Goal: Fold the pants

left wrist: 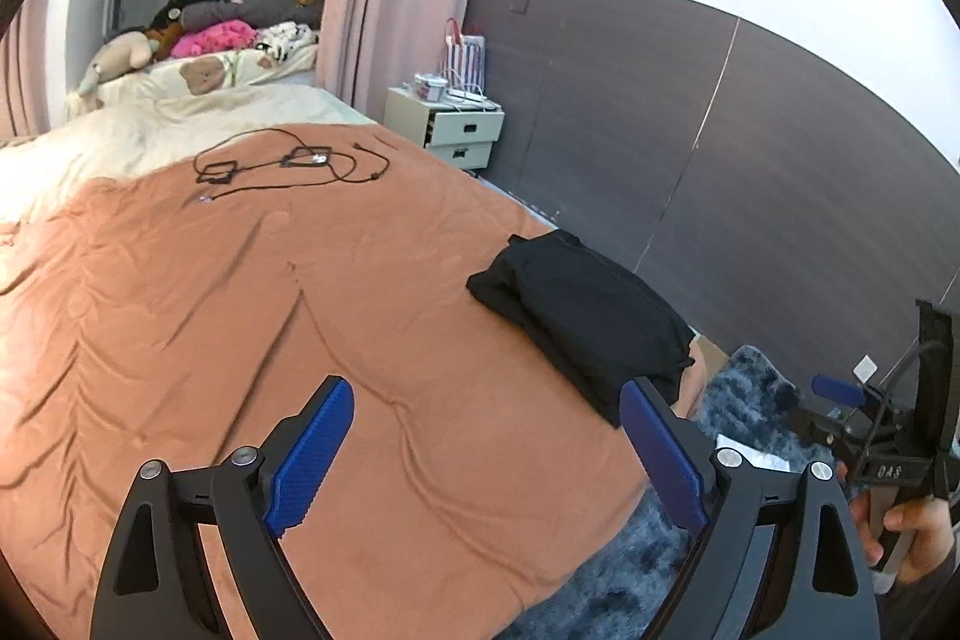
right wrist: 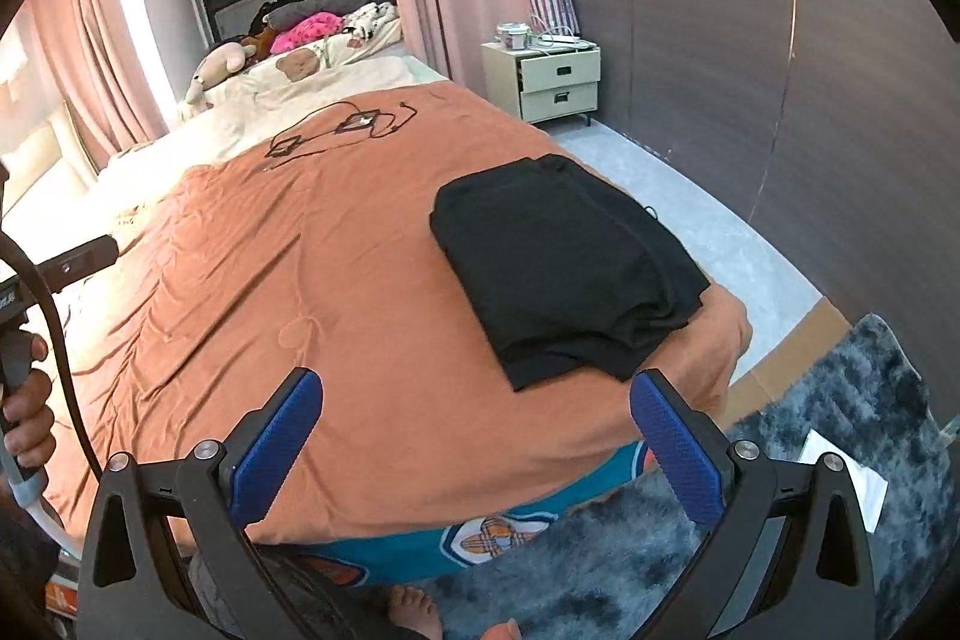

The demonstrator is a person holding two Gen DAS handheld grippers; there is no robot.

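Observation:
The black pants (left wrist: pixel 585 319) lie folded into a compact rectangle near the right corner of the bed, on the orange blanket (left wrist: pixel 270 316). In the right wrist view the pants (right wrist: pixel 564 268) lie just beyond my right gripper. My left gripper (left wrist: pixel 486 454) is open and empty, above the blanket, with the pants ahead to its right. My right gripper (right wrist: pixel 474 436) is open and empty, hovering at the bed's near edge, short of the pants. The right gripper also shows at the right edge of the left wrist view (left wrist: pixel 840 400).
Black cables with adapters (left wrist: pixel 282 163) lie on the far part of the blanket. Pillows and plush toys (left wrist: pixel 198 46) sit at the bed head. A cream nightstand (right wrist: pixel 543 79) stands by the dark wall. A blue-grey shaggy rug (right wrist: pixel 840 460) covers the floor on the right.

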